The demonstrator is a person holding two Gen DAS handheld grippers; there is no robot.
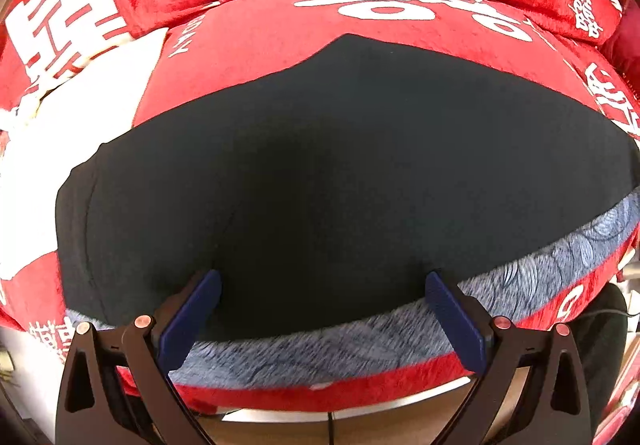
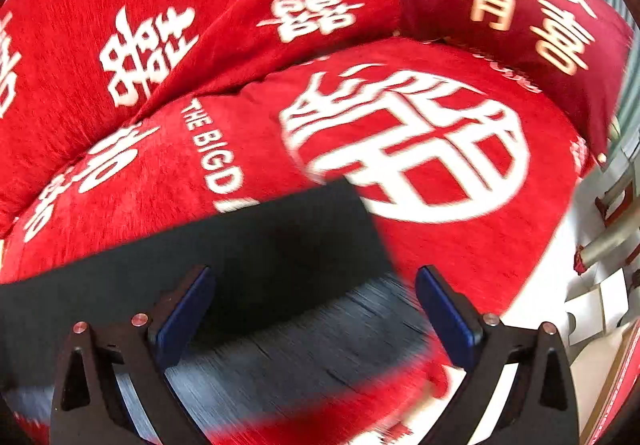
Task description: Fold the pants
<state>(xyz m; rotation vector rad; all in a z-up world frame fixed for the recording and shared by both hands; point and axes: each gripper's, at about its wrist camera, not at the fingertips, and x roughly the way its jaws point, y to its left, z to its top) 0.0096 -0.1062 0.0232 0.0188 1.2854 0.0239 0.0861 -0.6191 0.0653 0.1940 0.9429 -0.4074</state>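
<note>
White "THE BIGDAY" lettering crosses the red plush sofa cover (image 2: pixel 224 57); one maroon cushion (image 2: pixel 516 5) sits upper right. One dark folded pair of pants (image 1: pixel 340 165) fills centre frame. Left gripper (image 1: pixel 323 285) and right gripper (image 2: pixel 314 281) are both spread, pinching nothing.

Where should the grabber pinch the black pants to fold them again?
Probably the corner of the black fabric pants in the right wrist view, coming from above with the right gripper. There the edges lie flat on the red patterned cushion, open to a pinch.

Red sofa (image 2: pixel 460 245) with white lettering
</note>
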